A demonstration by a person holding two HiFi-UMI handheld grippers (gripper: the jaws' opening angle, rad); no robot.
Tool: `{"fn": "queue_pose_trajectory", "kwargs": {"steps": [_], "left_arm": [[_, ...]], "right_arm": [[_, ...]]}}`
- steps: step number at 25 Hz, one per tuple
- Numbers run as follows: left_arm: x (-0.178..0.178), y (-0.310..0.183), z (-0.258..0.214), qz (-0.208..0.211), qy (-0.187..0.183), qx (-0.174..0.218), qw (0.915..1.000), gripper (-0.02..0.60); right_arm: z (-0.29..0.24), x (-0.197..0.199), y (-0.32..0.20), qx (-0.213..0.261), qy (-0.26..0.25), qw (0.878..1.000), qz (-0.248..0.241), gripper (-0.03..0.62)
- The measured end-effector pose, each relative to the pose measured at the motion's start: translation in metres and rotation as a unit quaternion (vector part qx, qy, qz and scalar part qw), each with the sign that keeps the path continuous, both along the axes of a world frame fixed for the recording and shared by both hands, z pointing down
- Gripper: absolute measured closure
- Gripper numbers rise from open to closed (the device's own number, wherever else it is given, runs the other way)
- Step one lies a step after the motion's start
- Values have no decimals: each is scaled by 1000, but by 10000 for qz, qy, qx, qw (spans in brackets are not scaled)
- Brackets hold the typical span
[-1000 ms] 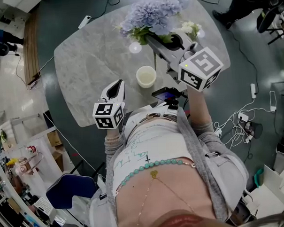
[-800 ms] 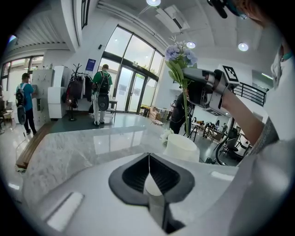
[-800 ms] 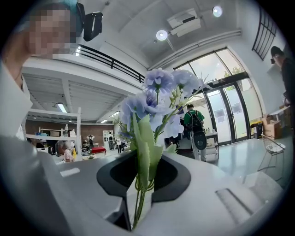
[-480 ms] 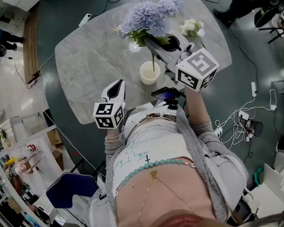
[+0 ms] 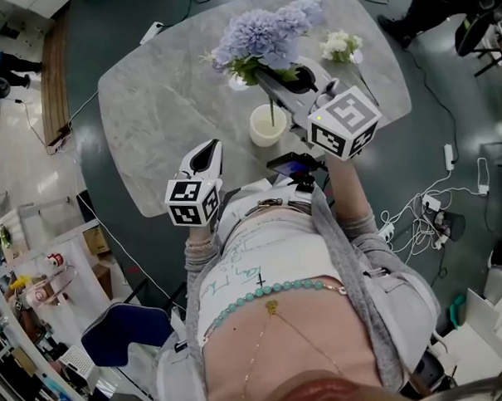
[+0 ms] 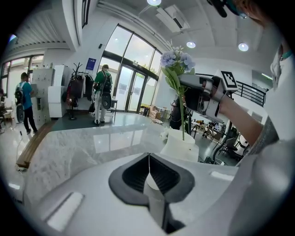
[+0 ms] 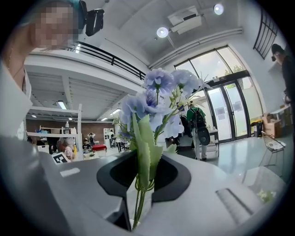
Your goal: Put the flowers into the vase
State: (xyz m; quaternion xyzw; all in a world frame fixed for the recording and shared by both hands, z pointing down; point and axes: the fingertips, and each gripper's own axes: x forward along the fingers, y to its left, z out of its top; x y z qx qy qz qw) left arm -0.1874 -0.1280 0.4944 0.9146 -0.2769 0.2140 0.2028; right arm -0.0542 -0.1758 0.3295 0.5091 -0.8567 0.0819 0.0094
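Note:
A bunch of pale blue flowers [image 5: 260,33] with green leaves is upright above the white vase [image 5: 267,126] on the marble table [image 5: 147,100]. My right gripper [image 5: 272,76] is shut on its stems, and the lower stem reaches down into the vase's mouth. In the right gripper view the stems [image 7: 138,193] run between the closed jaws below the blooms [image 7: 159,99]. My left gripper [image 5: 204,158] is shut and empty at the table's near edge, left of the vase. Its view shows the vase [image 6: 182,145] ahead with the flowers [image 6: 177,60] and the right gripper [image 6: 203,94] above it.
A small bunch of white flowers [image 5: 340,44] lies on the table's far right side. A phone [image 5: 293,165] sits at the near edge by the person's body. Cables and a power strip [image 5: 426,217] lie on the floor to the right.
My right gripper has carried the blue flowers slightly left over the vase, and the stem now dips into its mouth. The left gripper has stayed in place.

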Motion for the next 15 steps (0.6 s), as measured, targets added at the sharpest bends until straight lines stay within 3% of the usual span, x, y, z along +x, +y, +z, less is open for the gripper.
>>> {"fn": "queue_pose_trajectory", "kwargs": {"steps": [15], "left_arm": [[-4, -3, 3, 4, -83, 20, 10000, 580]], "right_arm": [[40, -1, -3, -290, 221, 9993, 24, 496]]}}
